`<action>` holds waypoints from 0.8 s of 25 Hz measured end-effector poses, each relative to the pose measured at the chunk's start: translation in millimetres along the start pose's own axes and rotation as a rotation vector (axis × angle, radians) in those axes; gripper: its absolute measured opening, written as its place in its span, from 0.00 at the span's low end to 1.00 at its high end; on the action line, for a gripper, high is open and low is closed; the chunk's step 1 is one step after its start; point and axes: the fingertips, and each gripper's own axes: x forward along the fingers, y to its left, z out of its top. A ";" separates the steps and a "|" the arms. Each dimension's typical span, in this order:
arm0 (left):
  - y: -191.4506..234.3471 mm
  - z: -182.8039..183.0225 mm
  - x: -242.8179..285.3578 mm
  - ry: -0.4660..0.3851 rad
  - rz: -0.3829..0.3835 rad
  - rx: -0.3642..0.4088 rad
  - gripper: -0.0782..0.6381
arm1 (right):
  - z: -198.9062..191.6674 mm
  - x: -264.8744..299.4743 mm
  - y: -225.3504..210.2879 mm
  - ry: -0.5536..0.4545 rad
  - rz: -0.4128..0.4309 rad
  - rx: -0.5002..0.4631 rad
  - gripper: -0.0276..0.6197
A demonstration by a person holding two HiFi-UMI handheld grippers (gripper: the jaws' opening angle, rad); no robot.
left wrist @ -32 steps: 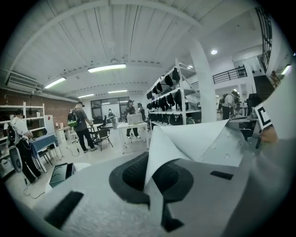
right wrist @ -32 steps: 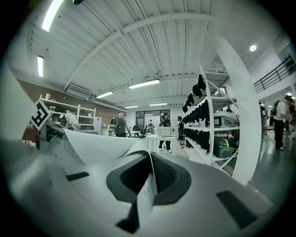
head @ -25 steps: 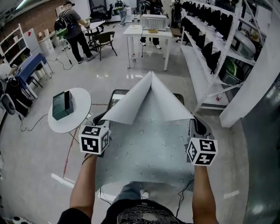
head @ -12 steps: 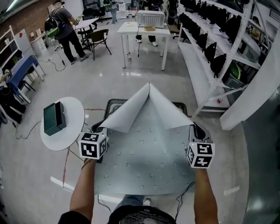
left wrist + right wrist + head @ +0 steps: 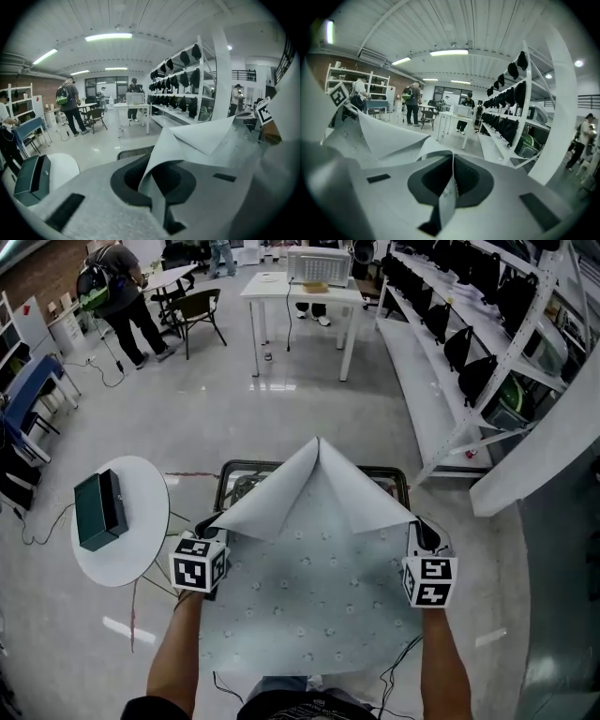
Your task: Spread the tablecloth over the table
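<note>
Left tongs [image 5: 212, 524]: pressed together on the left edge of the tablecloth [image 5: 319, 592]; in the left gripper view the fabric runs straight out of the closed jaws.
Right tongs [image 5: 421, 529]: also clamped shut, pinching a thin fold of the cloth's right edge.
Tablecloth: held taut between the two tongs above the dark-framed table [image 5: 246, 465]. Its far part is doubled back toward the person in a peaked flap [image 5: 314, 486].
Just changed: over the last second both hands have come down and forward. The sheet has sunk with them and the flap's peak sits lower, though it is still folded over.
Meaning for the task: this looks like the lowering stage. The near part is probably about to settle, but the far rim of the table is still bare, so the flap has yet to be thrown forward.
Poor view: the cloth hides the table top, so I cannot tell whether it already rests on it.
Around: a round side table [image 5: 141, 554] carrying a green box [image 5: 97, 510] stands just left of the left tongs. A white table [image 5: 300, 292] and a person [image 5: 112, 287] are well beyond, and shelving [image 5: 469, 343] runs along the right.
In the way: nothing shows on the table's rim. The round side table is near enough that an overhanging left edge might brush it.
</note>
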 end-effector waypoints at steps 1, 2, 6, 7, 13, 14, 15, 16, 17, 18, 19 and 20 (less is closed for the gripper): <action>3.8 -5.1 6.5 0.010 -0.002 0.002 0.12 | -3.0 5.2 1.2 0.011 -0.004 -0.013 0.05; 8.0 -10.2 12.7 0.020 -0.003 0.001 0.12 | -4.7 10.3 1.5 0.019 -0.008 -0.026 0.05; 26.4 -26.9 33.6 0.043 -0.009 -0.010 0.12 | -8.0 29.4 0.2 0.051 -0.026 -0.081 0.05; 29.9 -30.3 37.7 0.047 -0.011 -0.006 0.12 | -9.0 33.1 0.5 0.057 -0.032 -0.095 0.05; 35.8 -50.4 55.2 0.069 0.010 0.087 0.13 | -18.0 47.3 10.7 0.088 -0.075 -0.199 0.06; 36.7 -55.8 58.6 0.071 0.019 0.109 0.13 | -22.4 48.9 12.7 0.094 -0.079 -0.213 0.06; 38.1 -62.0 62.4 0.074 0.028 0.123 0.13 | -27.4 50.3 14.2 0.099 -0.082 -0.228 0.06; 39.8 -67.3 65.9 0.076 0.037 0.130 0.13 | -32.8 51.5 15.1 0.107 -0.084 -0.246 0.06; 41.4 -71.3 68.5 0.077 0.045 0.137 0.13 | -38.2 52.2 16.1 0.117 -0.086 -0.268 0.06; 42.5 -74.7 70.4 0.080 0.052 0.146 0.13 | -43.6 52.3 18.1 0.130 -0.084 -0.289 0.06; 43.2 -77.9 72.1 0.084 0.059 0.160 0.13 | -49.3 52.2 21.0 0.144 -0.078 -0.306 0.05; 43.3 -80.7 73.8 0.089 0.064 0.178 0.13 | -55.7 52.2 24.2 0.158 -0.071 -0.320 0.05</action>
